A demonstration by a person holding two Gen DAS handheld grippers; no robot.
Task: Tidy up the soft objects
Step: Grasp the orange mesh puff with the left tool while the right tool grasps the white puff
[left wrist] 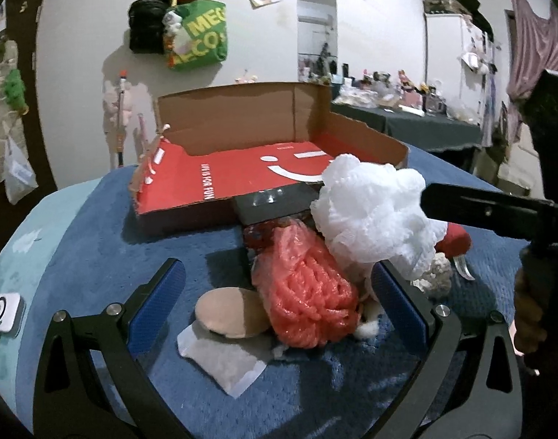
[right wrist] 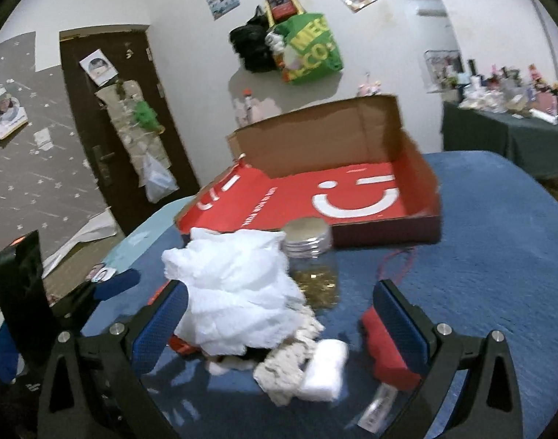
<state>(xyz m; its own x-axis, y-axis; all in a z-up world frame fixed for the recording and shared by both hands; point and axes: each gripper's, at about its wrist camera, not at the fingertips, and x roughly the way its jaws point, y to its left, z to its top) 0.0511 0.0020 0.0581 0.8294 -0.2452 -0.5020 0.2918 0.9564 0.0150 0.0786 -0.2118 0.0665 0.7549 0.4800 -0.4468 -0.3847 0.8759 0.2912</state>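
Left wrist view, one white mesh puff (left wrist: 374, 216), one red box (left wrist: 242, 175), one coral bundle (left wrist: 312, 292).

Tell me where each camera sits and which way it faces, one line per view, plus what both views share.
Left wrist: on the left gripper, jaws open, facing the orange mesh bundle; a hand holding the right gripper shows at right.
Right wrist: on the right gripper, jaws open, facing the white mesh puff and glitter jar; the left gripper shows at left.
Shared: the puff, red cardboard box, blue tabletop, green bag.
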